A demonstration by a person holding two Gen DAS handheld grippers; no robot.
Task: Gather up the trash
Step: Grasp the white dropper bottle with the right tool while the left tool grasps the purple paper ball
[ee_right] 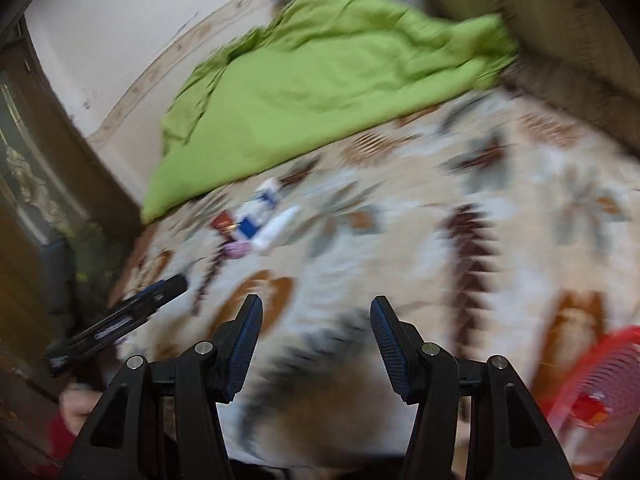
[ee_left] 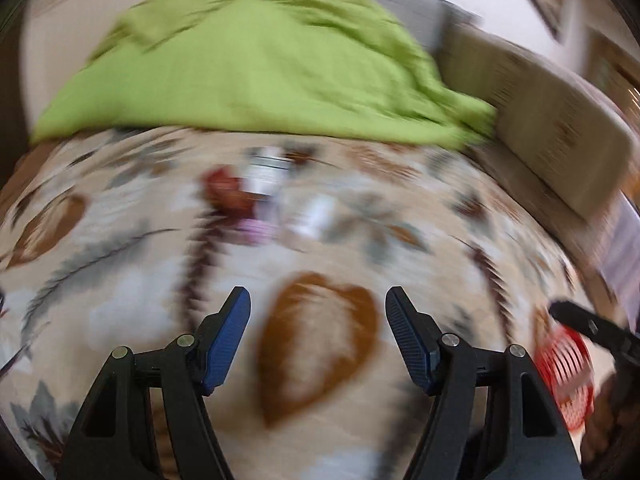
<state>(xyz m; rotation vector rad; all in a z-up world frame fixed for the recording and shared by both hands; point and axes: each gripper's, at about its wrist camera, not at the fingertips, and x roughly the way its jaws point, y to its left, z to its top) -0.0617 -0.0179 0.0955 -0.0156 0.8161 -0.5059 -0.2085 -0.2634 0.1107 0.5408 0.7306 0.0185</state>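
Trash cluster ahead of two empty hand-held grippers, red basket waiting to the right.

The trash lies bunched on the leaf-patterned bedspread (ee_left: pixel 320 344), just short of the green blanket (ee_left: pixel 256 64): a white tube (ee_right: pixel 276 228), a blue-and-white wrapper (ee_right: pixel 256 212), a dark red packet (ee_left: pixel 228 192) and a pink scrap (ee_left: pixel 256 230), touching or nearly so; blur hides finer detail. It sits well ahead of the left hand-held gripper (ee_left: pixel 318 332) and ahead-left of the right hand-held gripper (ee_right: pixel 316 336). Both have jaws spread wide with nothing between them, likely readied for a pick. The red slatted basket (ee_right: pixel 592 384) stands low-right of the right one, probably kept close as the drop-off; something red seems to lie inside it.
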